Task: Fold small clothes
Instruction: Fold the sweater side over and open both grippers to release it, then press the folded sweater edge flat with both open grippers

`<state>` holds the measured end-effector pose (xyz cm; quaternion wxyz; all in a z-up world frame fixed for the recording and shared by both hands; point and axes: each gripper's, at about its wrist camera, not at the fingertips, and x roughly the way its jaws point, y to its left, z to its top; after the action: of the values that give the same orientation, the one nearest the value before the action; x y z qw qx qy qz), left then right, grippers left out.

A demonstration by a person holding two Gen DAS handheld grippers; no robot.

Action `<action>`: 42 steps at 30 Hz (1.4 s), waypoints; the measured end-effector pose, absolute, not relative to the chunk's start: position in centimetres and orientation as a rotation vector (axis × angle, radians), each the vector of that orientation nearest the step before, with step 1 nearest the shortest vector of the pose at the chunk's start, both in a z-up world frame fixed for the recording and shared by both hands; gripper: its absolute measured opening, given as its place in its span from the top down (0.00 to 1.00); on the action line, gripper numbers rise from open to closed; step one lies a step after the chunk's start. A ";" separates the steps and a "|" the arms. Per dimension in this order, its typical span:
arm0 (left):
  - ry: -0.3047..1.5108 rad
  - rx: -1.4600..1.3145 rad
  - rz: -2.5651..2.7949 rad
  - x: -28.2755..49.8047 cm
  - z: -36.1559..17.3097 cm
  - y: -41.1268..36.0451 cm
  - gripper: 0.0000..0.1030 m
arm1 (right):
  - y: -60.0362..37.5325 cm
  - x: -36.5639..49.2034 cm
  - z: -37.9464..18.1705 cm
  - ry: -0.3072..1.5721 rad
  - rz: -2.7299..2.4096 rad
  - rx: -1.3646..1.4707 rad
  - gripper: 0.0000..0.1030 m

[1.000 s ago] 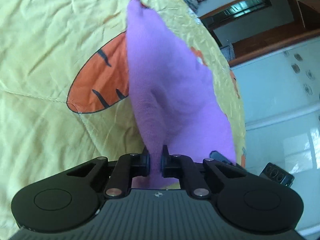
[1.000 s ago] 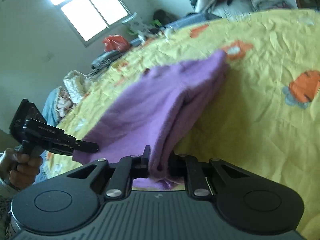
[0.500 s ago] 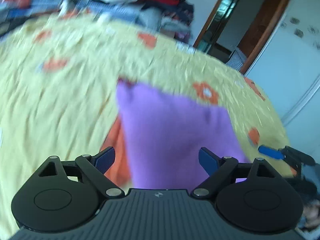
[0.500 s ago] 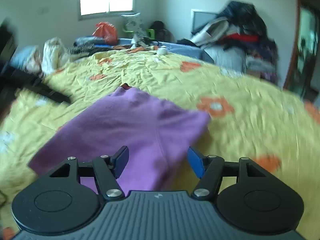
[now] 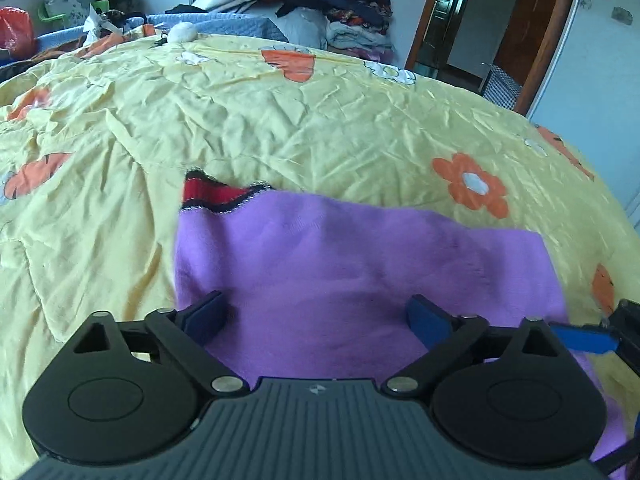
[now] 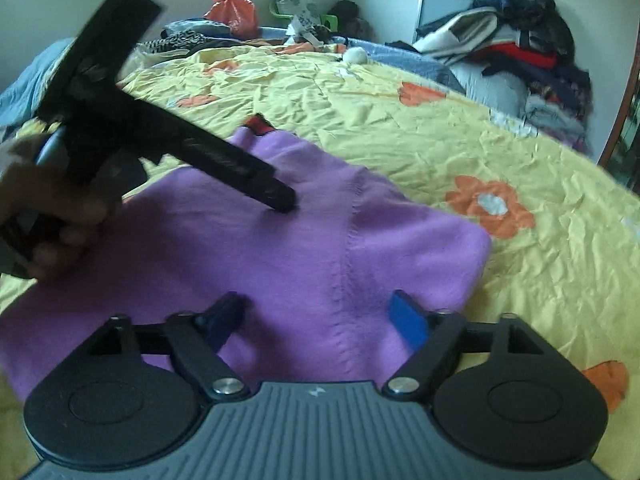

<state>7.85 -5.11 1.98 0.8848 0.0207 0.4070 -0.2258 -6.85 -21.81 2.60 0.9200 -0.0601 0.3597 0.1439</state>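
A purple knit garment (image 5: pixel 360 264) lies folded flat on the yellow flowered bedspread (image 5: pixel 280 120), a red, dark-edged trim (image 5: pixel 212 196) peeking out at its far left corner. My left gripper (image 5: pixel 316 312) hovers over its near edge, jaws opening wide, with cloth below them but not pinched. A blue pad of the right gripper (image 5: pixel 584 338) shows at the right edge. In the right wrist view my right gripper (image 6: pixel 316 314) is also opening above the garment (image 6: pixel 280 256), gripping nothing. The left gripper (image 6: pixel 276 196), held by a hand (image 6: pixel 52 208), points down at the cloth.
A heap of mixed clothes (image 5: pixel 332 0) is piled beyond the bed's far edge, also in the right wrist view (image 6: pixel 512 40). A wooden doorway (image 5: pixel 480 28) stands at the back right. A red bag (image 6: pixel 234 12) sits under the window.
Both grippers were shut on the lifted purple garment. They have let go and spread wide, rolled level and drawn back, and the garment now rests flat on the bedspread.
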 end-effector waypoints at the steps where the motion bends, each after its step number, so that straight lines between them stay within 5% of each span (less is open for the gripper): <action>1: 0.843 0.040 -0.458 8.1 1.9 -5.0 0.03 | -22.1 -6.5 2.4 0.737 0.300 -0.119 0.12; 5: 0.812 0.050 -0.438 8.2 1.8 -4.8 0.00 | -22.7 -5.8 2.0 0.727 0.308 -0.118 0.00; 25: 0.805 0.045 -0.307 -5.8 4.0 -0.8 0.00 | -25.4 -20.6 1.6 0.780 0.068 0.107 0.00; 42: 0.820 0.032 -0.263 -16.2 1.8 2.2 0.00 | -25.0 -30.1 1.8 0.809 -0.021 0.030 0.00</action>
<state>-16.22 2.19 1.83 0.9087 0.0156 0.3972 -0.1276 -30.15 -25.02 1.75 0.9190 0.0147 0.3937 -0.0103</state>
